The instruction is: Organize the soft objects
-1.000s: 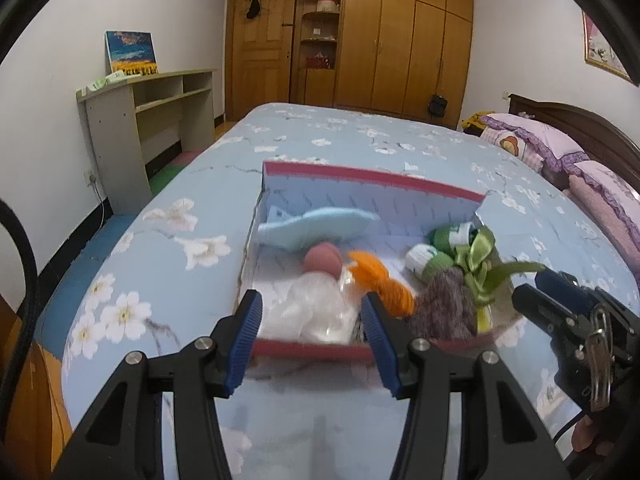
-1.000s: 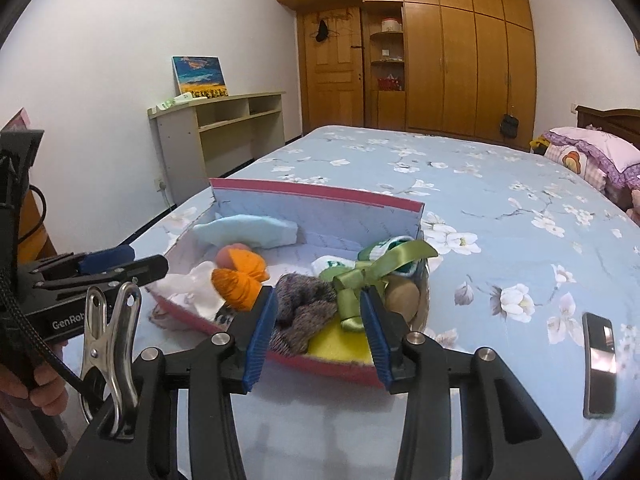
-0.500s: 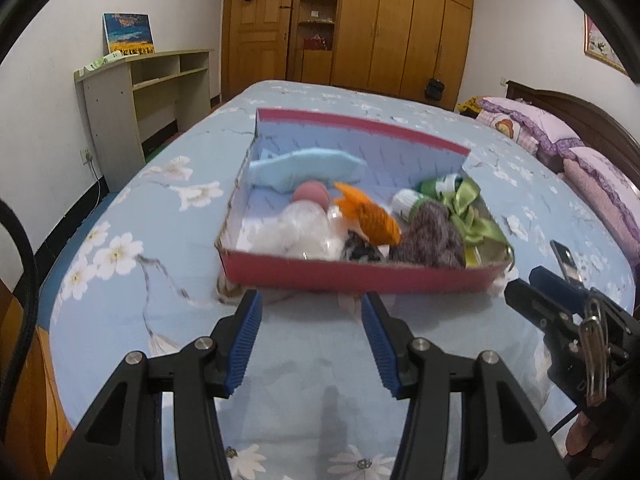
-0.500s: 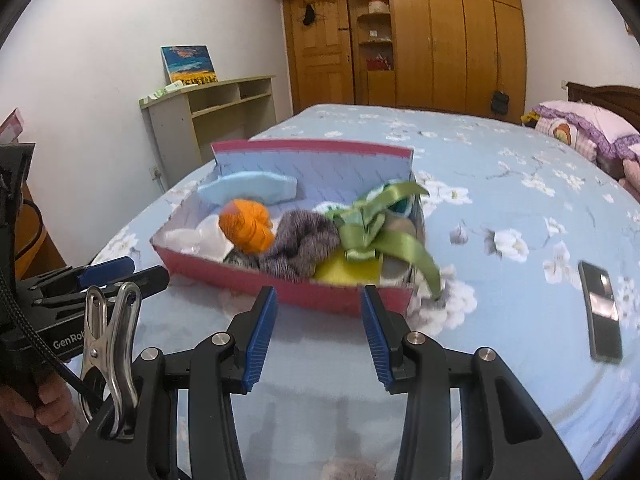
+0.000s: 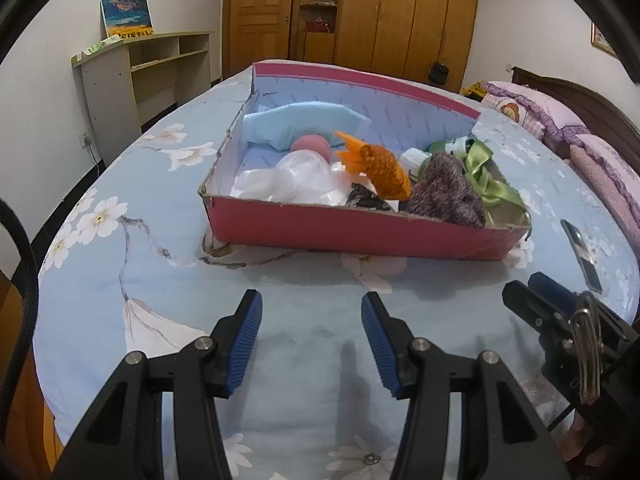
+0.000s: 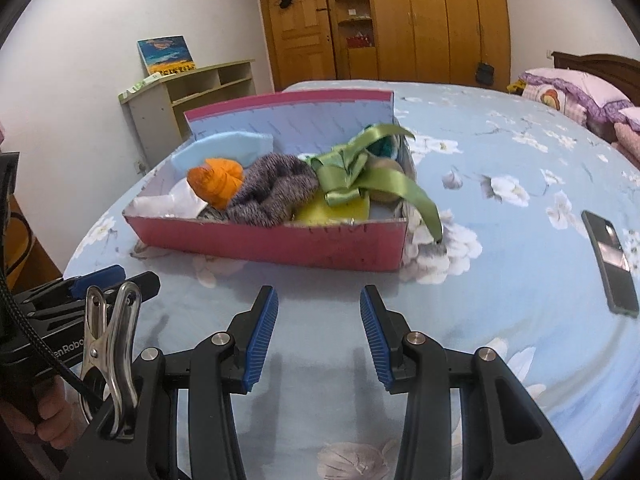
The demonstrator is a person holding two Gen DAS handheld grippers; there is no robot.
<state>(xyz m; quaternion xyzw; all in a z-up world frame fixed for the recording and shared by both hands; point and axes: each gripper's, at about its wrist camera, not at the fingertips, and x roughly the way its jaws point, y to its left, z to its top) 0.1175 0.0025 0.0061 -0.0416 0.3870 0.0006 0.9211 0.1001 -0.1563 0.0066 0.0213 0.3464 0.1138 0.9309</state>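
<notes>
Left gripper (image 5: 311, 340), lower centre of its own view, jaws apart and empty over bare bedspread (image 5: 160, 288); right gripper (image 6: 319, 336), lower centre of its view, likewise apart and empty. Both stand short of the pink box (image 5: 360, 232), which fills mid-frame, so neither is placed to grasp. The soft objects lie gathered inside the box: a light-blue cloth (image 5: 304, 124) along the rear wall, a pink ball (image 5: 312, 148), crumpled clear plastic (image 5: 296, 180), an orange knit piece (image 5: 380, 168), a grey knit bundle (image 5: 444, 192), and a green ribbon (image 6: 360, 176) whose tail hangs over the box's right corner onto the bed; a yellow item (image 6: 332, 208) shows beneath it. None lies loose on the bedspread in view, a state consistent with completed gathering or with sorting yet pending. A phone (image 6: 610, 264) lies at right, well apart from the box. The near box wall stands between grippers and contents.
</notes>
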